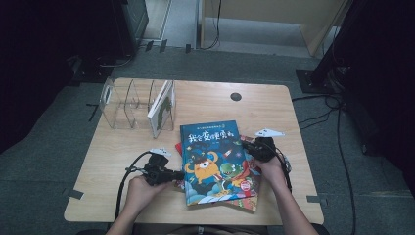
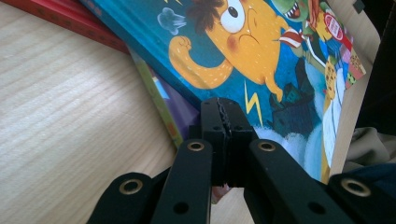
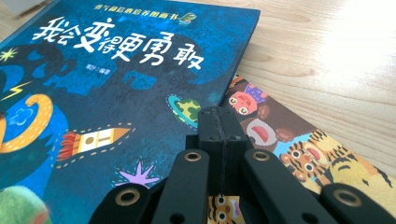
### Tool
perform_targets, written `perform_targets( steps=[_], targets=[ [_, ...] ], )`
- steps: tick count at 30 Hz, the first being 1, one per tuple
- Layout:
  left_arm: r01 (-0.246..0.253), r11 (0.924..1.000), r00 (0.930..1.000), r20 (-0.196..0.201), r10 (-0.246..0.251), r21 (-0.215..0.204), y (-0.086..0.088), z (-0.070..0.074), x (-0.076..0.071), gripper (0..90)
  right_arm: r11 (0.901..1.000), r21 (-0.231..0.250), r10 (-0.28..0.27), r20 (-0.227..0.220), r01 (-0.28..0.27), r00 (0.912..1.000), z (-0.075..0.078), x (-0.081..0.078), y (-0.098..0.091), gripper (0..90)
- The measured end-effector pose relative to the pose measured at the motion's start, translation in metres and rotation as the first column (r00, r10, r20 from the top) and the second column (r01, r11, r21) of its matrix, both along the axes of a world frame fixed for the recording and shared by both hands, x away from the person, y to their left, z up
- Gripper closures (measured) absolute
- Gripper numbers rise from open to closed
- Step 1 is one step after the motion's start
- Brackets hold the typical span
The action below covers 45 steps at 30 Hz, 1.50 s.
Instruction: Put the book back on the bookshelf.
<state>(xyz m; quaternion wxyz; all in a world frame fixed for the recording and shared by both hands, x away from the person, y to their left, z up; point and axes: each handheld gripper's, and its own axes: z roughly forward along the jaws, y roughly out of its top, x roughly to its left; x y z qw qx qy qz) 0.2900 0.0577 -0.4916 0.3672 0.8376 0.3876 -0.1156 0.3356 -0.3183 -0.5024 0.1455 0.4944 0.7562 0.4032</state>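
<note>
- Blue picture book (image 1: 218, 161) lying flat on top of a small stack near the front middle of the bench (image 1: 274, 105), cover up, an orange monster and white title characters showing.
- Under the blue book: a red-edged book (image 2: 70, 23) poking out at its left edge, and a tiger-covered book (image 3: 308, 158) sticking out at its right and front.
- Left hand-held gripper (image 1: 177, 175) at the blue book's left edge, jaws shut together with nothing between them, tips on or just above the cover near the corner; contact impossible to confirm.
- Right hand-held gripper (image 1: 246, 144) at the blue book's right edge, jaws likewise closed and empty, tips over the seam between blue cover and tiger cover.
- Likely step: squaring or sliding the blue book with closed tips, ahead of lifting it.
- Next move probably calls for opening one pair of jaws and catching the cover's overhanging edge.
- Behind and left of the blue book: a clear divider rack (image 1: 129, 104) with one book (image 1: 164, 105) standing in its right slot, probably the destination.
- Hard to tell: number of books in the stack, and the far surroundings, which are dark.
</note>
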Motion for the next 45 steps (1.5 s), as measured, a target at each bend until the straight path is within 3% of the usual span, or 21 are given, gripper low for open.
perform_targets(
  steps=[7, 15, 18, 27, 30, 32, 34, 39, 42, 45],
  targets=[
    [0.019, 0.9998, 0.9997, 0.016, -0.019, 0.003, -0.009, 0.001, -0.01, 90.0, 0.9998, -0.012, -0.015, -0.004, 0.015, 0.9999, 0.001, 0.005, 0.004, 90.0],
    [0.033, 0.9994, 0.9988, 0.036, -0.032, -0.007, -0.013, 0.003, -0.011, 90.0, 0.9998, -0.021, 0.001, 0.006, -0.001, 1.0, 0.001, 0.01, 0.006, 90.0],
    [0.025, 0.9995, 0.9983, 0.052, -0.026, 0.021, -0.014, 0.005, -0.01, 88.3, 0.9999, -0.01, 0.007, 0.005, -0.007, 1.0, 0.0, 0.011, 0.004, 90.0],
    [-0.031, 0.9992, 0.9977, 0.061, 0.029, 0.026, 0.003, 0.01, 0.003, 88.6, 1.0, -0.001, 0.0, 0.0, 0.0, 1.0, 0.0, 0.012, -0.001, 90.0],
    [-0.048, 0.9972, 0.9969, 0.064, 0.045, 0.056, 0.007, 0.009, 0.007, 88.1, 0.9999, -0.005, 0.013, 0.015, -0.013, 0.9998, -0.001, 0.012, 0.003, 90.0],
    [-0.064, 0.9965, 0.9959, 0.067, 0.06, 0.053, 0.01, 0.01, 0.008, 87.6, 0.9998, -0.02, 0.007, 0.043, -0.006, 0.999, -0.002, 0.014, 0.006, 90.0],
    [-0.078, 0.9956, 0.9944, 0.076, 0.073, 0.053, 0.013, 0.011, 0.009, 87.2, 1.0, -0.008, 0.002, 0.035, -0.002, 0.9994, -0.002, 0.016, 0.006, 90.0],
    [-0.106, 0.9923, 0.9915, 0.082, 0.101, 0.064, 0.019, 0.011, 0.012, 85.3, 0.9992, -0.009, 0.039, 0.028, -0.039, 0.9988, -0.002, 0.017, 0.011, 90.0],
    [-0.113, 0.9905, 0.9903, 0.09, 0.106, 0.078, 0.022, 0.011, 0.014, 85.6, 0.9963, -0.057, 0.067, 0.043, -0.064, 0.9968, 0.0, 0.016, 0.018, 90.0],
    [-0.121, 0.9887, 0.9893, 0.091, 0.113, 0.088, 0.024, 0.011, 0.017, 85.5, 0.997, -0.042, 0.066, 0.028, -0.065, 0.9975, 0.0, 0.016, 0.021, 90.0]
  ],
)
